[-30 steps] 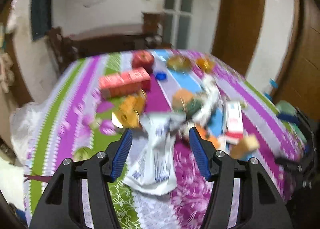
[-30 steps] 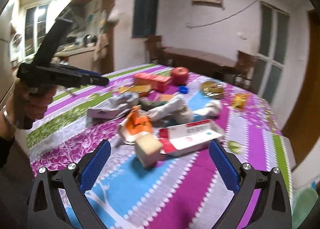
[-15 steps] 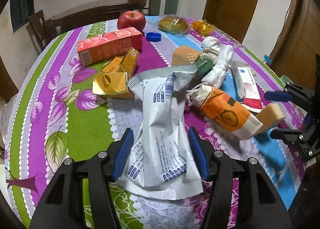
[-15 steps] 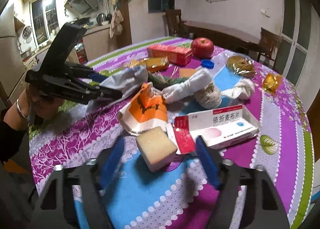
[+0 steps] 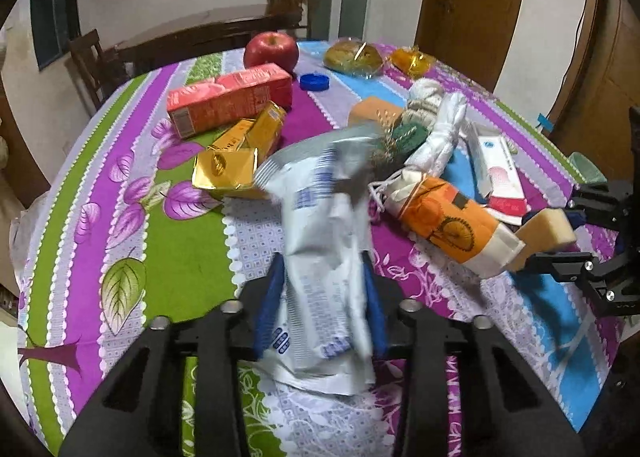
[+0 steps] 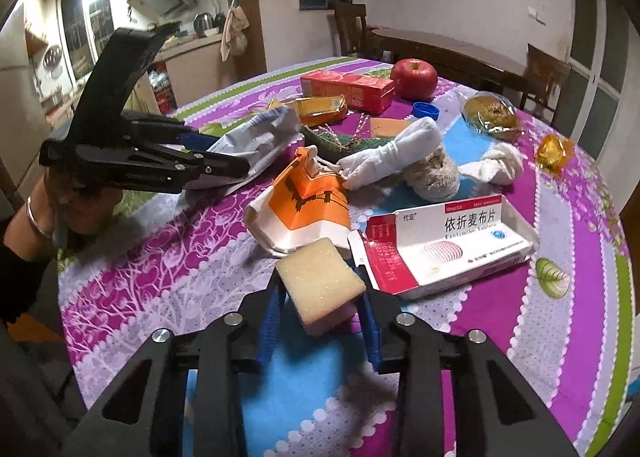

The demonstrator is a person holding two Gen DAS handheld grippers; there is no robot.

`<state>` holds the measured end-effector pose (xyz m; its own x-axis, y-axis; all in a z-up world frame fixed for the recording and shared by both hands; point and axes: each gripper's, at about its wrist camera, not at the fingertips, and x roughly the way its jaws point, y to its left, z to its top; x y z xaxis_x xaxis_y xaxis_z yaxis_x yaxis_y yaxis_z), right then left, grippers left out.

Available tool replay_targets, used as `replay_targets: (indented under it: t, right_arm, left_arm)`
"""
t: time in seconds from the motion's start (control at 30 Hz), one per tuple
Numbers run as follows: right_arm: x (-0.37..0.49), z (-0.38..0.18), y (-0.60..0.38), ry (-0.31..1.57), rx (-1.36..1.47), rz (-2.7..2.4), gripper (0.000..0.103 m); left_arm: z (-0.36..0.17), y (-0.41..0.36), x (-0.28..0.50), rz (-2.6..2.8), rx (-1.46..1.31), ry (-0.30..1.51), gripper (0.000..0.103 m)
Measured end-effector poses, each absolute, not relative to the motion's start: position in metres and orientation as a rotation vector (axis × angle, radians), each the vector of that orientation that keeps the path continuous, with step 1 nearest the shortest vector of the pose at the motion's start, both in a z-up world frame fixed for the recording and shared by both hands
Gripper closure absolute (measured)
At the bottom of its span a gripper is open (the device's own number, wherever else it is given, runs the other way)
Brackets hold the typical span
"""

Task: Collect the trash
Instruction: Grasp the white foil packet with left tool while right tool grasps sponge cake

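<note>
Collection was at an early stage, judging by the load on the worktop (image 6: 168,277). Nearest, the left claw (image 5: 320,309) was pinching the white-and-blue wrapper (image 5: 324,241), and the right claw (image 6: 320,313) was pinching the yellow sponge (image 6: 320,281); whether either item had left the cloth could not be determined. Beyond them lay the orange carton (image 5: 448,225) and the medicine box (image 6: 448,249), uncollected. Farther off were the rolled white cloths (image 6: 396,157), gold packet (image 5: 228,165) and red carton (image 5: 228,101). No bin was visible.
</note>
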<state>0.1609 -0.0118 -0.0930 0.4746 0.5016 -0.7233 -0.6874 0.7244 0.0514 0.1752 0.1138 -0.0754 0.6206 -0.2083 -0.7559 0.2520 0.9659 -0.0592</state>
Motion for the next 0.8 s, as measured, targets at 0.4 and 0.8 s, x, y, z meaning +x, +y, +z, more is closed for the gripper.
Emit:
replay_targets:
  t: [0.4, 0.8]
  right_arm:
    - [0.13, -0.049, -0.029, 0.656, -0.159, 0.703, 0.071]
    - [0.122, -0.038, -0.037, 0.663, -0.145, 0.58, 0.071]
  left_arm:
    - [-0.038, 0.116, 0.144, -0.067, 0.059, 0.778, 0.076]
    - [-0.016, 0.091, 0.13, 0.142, 0.142, 0.74, 0.076]
